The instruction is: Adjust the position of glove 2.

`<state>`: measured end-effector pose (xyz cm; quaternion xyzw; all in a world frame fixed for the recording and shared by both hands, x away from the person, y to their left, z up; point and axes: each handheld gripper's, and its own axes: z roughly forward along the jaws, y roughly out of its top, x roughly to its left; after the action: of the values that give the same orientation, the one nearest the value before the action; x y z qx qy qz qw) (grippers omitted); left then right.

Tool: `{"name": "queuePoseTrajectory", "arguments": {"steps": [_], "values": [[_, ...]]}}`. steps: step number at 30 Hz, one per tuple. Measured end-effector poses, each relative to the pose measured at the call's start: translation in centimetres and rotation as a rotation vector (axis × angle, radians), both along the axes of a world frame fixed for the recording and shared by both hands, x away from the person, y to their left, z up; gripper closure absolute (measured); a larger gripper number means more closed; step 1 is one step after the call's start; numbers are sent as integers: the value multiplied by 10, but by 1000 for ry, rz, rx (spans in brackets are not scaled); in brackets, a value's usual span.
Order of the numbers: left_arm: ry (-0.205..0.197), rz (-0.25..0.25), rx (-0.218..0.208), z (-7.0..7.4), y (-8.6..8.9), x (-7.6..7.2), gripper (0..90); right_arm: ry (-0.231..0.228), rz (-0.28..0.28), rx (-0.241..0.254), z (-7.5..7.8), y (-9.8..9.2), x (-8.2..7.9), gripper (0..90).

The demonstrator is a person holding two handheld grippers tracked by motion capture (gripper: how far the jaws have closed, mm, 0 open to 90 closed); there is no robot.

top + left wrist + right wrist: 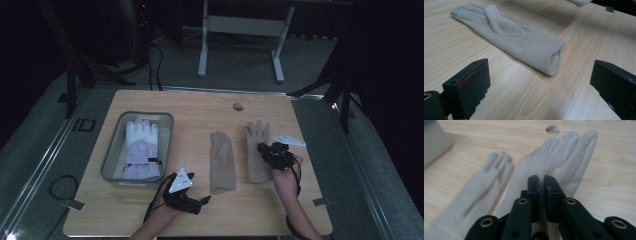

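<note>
The right gripper had pinched the right-hand beige glove mid-palm, probably for the grey bin, while the left gripper sat spread by the other glove.

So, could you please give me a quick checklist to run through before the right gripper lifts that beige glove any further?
1. Right gripper shut on the right glove: ok.
2. Whether the grip catches both fabric layers: cannot tell.
3. Left gripper open, holding nothing: ok.
4. Left glove lying flat, apart from the held one: ok.
5. Grey bin has free room: not ok, a white and lilac glove takes up most of it.
</note>
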<state>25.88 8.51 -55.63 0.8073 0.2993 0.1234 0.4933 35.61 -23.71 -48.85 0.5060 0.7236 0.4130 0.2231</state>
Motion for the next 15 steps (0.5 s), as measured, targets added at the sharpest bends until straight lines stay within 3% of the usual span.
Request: {"name": "queuePoseTrajectory", "arguments": {"steps": [5,15], "values": [[-6,0,-3,2,1,-1,29,-15,14,5,8,22,-2,837],[-13,14,-9,4,4,-2,29,17,24,67,12,75,-3,835]]}}
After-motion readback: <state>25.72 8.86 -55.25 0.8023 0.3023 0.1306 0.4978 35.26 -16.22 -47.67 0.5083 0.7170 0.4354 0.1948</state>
